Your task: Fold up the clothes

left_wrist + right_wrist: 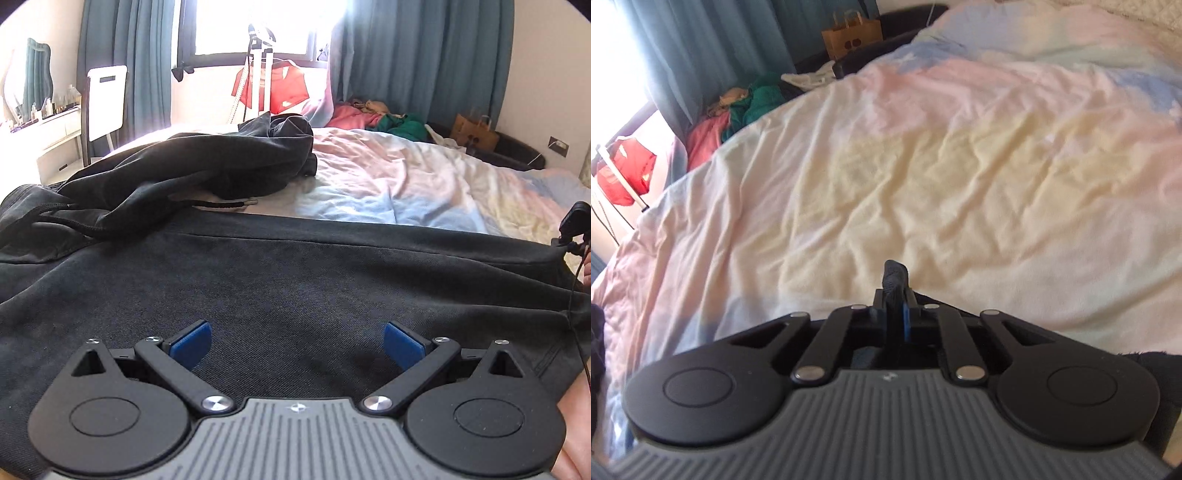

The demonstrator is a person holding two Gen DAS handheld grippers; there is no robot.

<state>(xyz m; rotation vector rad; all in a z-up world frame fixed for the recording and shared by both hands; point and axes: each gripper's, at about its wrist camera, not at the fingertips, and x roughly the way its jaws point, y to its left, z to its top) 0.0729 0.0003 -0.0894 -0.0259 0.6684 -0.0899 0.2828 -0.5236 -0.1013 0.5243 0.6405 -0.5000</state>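
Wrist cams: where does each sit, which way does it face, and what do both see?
Left wrist: on the left gripper, jaws open, low over the black hoodie, facing the window; a hand shows at right.
Right wrist: on the right gripper, shut on a fold of dark cloth, facing across the pastel duvet; no hand visible.
Shared: duvet, paper bag, red garment, green and pink clothes pile, teal curtains.

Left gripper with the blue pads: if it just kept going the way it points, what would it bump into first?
Probably the dark grey garment spread flat on the bed; the open left gripper angles down toward it.
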